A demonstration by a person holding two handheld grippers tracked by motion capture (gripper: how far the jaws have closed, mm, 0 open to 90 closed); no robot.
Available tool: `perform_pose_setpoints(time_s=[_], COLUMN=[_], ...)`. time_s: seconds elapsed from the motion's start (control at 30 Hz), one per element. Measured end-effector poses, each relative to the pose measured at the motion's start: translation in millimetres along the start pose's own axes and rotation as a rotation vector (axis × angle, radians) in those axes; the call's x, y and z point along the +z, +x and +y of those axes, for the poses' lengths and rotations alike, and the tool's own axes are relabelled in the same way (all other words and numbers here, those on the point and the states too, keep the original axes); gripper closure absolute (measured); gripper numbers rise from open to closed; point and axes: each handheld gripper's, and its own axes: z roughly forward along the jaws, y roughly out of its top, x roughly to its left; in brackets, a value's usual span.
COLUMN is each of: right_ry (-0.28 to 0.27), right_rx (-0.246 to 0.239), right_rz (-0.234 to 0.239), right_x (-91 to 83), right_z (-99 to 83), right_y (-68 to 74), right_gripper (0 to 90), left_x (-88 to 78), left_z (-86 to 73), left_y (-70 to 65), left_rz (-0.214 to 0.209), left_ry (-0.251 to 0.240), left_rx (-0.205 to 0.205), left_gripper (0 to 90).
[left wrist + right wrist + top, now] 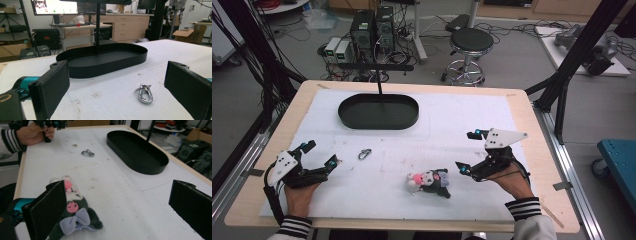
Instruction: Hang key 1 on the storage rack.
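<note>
I find the left gripper (318,154) at the near left of the table (532,150), its jaws spread wide and holding nothing. In the left gripper view the metal snap hook (145,93) lies flat on the white mat (110,100) between the two jaws, nearer the right one, touching neither. The black oval tray (105,65) sits beyond it, toward the far side.

I find the right gripper (471,150) at the near right, jaws likewise wide apart and empty. In the right gripper view the plush toy (75,217) lies just beside the left jaw; the jaw covers part of it, so contact there is possible but I cannot confirm it. From above, the toy rests just left of that gripper.
</note>
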Motion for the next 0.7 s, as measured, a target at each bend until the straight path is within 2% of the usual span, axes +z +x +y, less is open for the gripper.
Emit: perform_pose_setpoints(time_s=[0.07,0.2,0.23,0.37,0.4,0.63,0.7], right_ry=[0.051,0.081,0.108,0.14,0.161,0.206,0.243], right_rx=[-0.027,-0.035,-0.047,-0.06,-0.067,-0.083,-0.087], right_rz=[0.026,0.054,0.068,0.086,0.103,0.151,0.181], right_x=[6.5,13.6,18.6,26.0,30.5,44.7,52.6], right_z=[2.2,3.1,3.2,3.3,3.6,4.3,3.2], right_y=[1.6,4.3,5.3,7.3,8.5,10.5,12.2], right_gripper=[0.9,0.9,0.9,0.9,0.9,0.9,0.9], left_x=[-0.1,-0.3,-0.3,-0.3,-0.2,-0.3,-0.3], left_z=[-0.1,-0.1,-0.1,-0.2,-0.2,-0.1,-0.1], left_y=[-0.1,0.0,0.0,0.2,0.2,0.1,0.1], left_rz=[0.003,0.001,0.001,0.002,0.002,0.001,0.0], left_ry=[-0.001,-0.003,-0.003,-0.005,-0.006,-0.006,-0.006], left_rx=[-0.003,-0.003,-0.003,-0.007,-0.007,-0.008,-0.007], left_gripper=[6.7,6.7,6.7,6.7,6.7,6.7,6.7])
